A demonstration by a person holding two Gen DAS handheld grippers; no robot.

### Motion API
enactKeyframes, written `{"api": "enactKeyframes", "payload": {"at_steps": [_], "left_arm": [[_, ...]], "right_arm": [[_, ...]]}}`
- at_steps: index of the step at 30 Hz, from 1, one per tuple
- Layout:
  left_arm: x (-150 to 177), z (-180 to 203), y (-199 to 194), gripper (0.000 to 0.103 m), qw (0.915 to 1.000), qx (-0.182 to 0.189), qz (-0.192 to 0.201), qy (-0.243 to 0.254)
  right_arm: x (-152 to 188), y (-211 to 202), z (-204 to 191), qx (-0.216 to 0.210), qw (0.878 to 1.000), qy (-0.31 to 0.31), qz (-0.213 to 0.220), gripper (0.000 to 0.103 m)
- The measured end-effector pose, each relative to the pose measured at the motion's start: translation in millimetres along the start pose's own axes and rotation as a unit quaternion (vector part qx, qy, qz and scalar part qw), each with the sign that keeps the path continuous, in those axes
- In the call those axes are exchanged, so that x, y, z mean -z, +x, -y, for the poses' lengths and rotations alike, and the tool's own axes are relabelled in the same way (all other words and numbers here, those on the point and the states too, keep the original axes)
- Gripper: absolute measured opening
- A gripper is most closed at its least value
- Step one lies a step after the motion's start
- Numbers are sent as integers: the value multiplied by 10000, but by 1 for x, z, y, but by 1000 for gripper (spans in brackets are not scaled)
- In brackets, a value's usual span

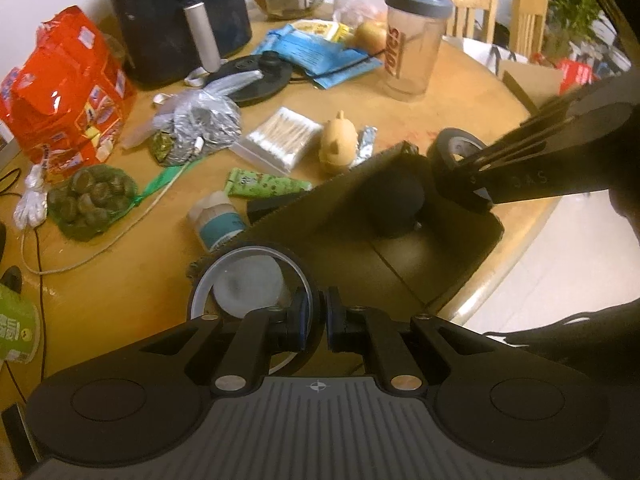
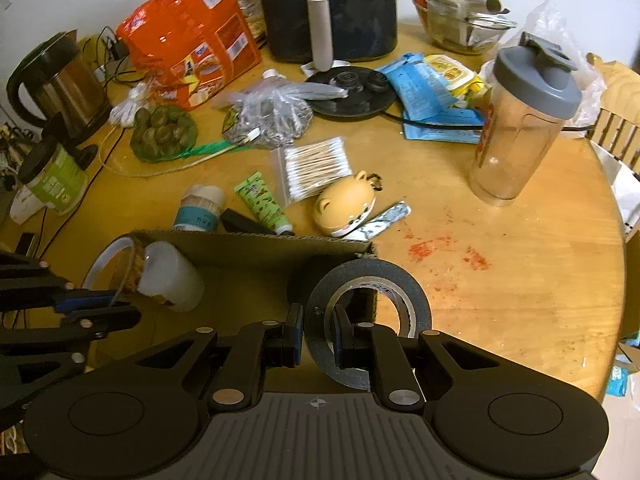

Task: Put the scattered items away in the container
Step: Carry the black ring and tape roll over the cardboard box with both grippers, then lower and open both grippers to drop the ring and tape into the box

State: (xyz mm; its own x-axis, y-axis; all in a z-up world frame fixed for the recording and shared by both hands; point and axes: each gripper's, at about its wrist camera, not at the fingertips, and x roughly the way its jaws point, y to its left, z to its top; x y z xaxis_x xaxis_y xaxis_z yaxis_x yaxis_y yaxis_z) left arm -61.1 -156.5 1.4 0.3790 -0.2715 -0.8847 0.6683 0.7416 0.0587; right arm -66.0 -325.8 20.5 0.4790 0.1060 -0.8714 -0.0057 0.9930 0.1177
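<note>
Left gripper (image 1: 320, 320) fingers pinch the rim of a clear jar (image 1: 248, 284), held over the near corner of the cardboard box (image 1: 400, 264). Right gripper (image 2: 318, 334) fingers pinch the wall of a black tape roll (image 2: 368, 280) over the box's right edge. Beyond the box on the bench (image 2: 500, 280), at 12 o'clock: green tube (image 2: 262, 204), bear figure (image 2: 346, 206), cotton swabs (image 2: 316, 166). At 2 o'clock: shaker bottle (image 2: 520, 128). Far 12 o'clock: air fryer (image 2: 328, 8).
</note>
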Motion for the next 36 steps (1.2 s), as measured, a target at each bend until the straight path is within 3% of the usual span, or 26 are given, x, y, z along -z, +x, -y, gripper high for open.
{"api": "enactKeyframes", "payload": {"at_steps": [6,24,25,28,36], "left_arm": [[3,7,15,9,9995,-21,-239,218],[7,-3,30,12,9978,27,-628,-222],[7,-4,30,14,9977,13,-621,-252],[8,-6,27,38,9979,-41,-543,-363],[9,-11,25,45,9961,23,-590,-649]], "right_arm": [[3,8,-9,-126,9996,-249,-110,17],[2,29,-28,-137,9959,-816,-370,17],[2,30,-29,-154,9956,-841,-379,17],[3,33,-30,-164,9952,-869,-430,17],[7,39,-32,-165,9936,-954,-588,17]]}}
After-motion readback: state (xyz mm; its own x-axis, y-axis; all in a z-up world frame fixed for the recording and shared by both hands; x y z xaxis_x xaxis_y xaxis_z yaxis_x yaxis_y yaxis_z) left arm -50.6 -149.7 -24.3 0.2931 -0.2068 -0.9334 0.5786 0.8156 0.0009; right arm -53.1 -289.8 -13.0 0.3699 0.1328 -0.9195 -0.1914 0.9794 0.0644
